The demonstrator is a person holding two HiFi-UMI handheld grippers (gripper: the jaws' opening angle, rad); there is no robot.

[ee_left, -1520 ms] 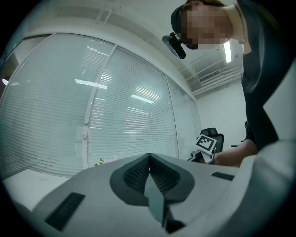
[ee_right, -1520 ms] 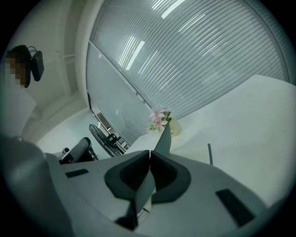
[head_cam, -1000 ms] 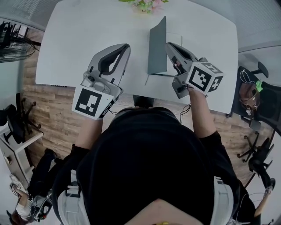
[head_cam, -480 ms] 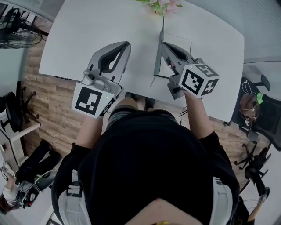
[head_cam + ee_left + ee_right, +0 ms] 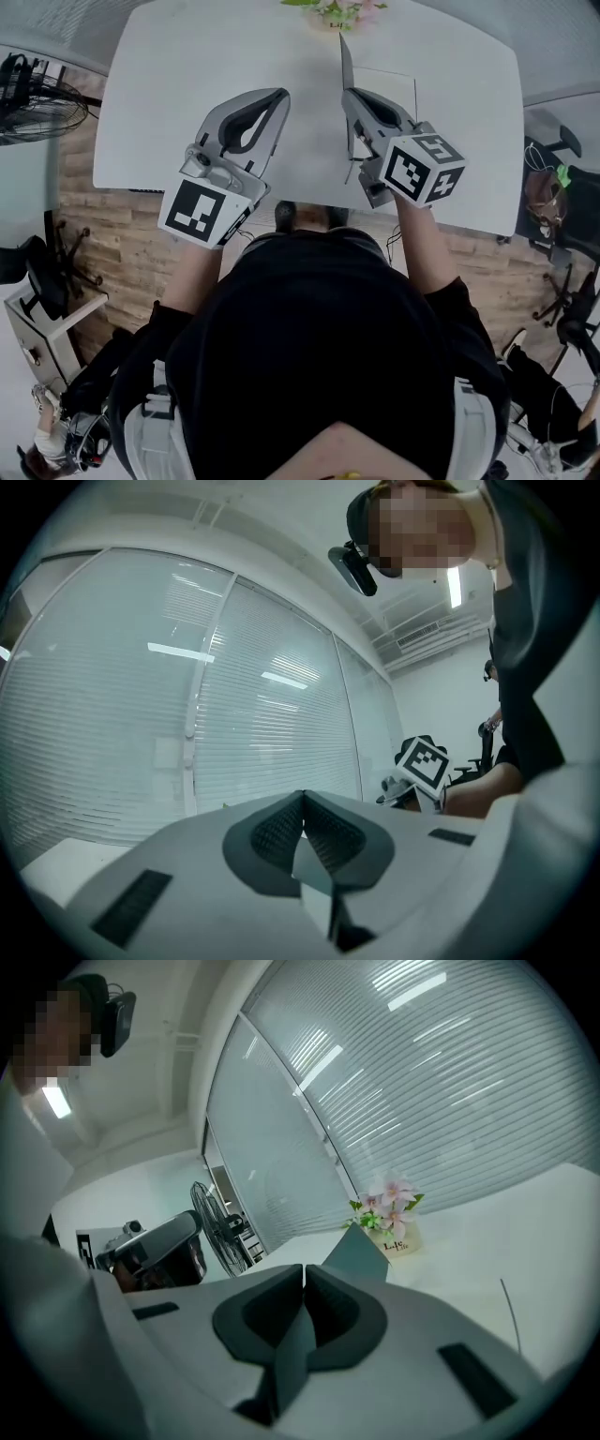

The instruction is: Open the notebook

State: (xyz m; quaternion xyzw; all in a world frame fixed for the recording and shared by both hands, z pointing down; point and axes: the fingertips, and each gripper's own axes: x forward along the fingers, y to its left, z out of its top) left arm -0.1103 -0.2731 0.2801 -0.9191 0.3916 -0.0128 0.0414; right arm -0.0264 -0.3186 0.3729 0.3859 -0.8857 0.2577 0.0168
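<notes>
Notebook cover (image 5: 346, 58) steeper, in right gripper (image 5: 350, 97)

The slim grey-covered notebook (image 5: 382, 89) is half open. Its stiff grey cover (image 5: 362, 1252) stands nearly upright, its lower edge pinched between the closed jaws of the right gripper (image 5: 304, 1283). The white pages (image 5: 398, 94) lie flat just right of the gripper's tips.
</notes>
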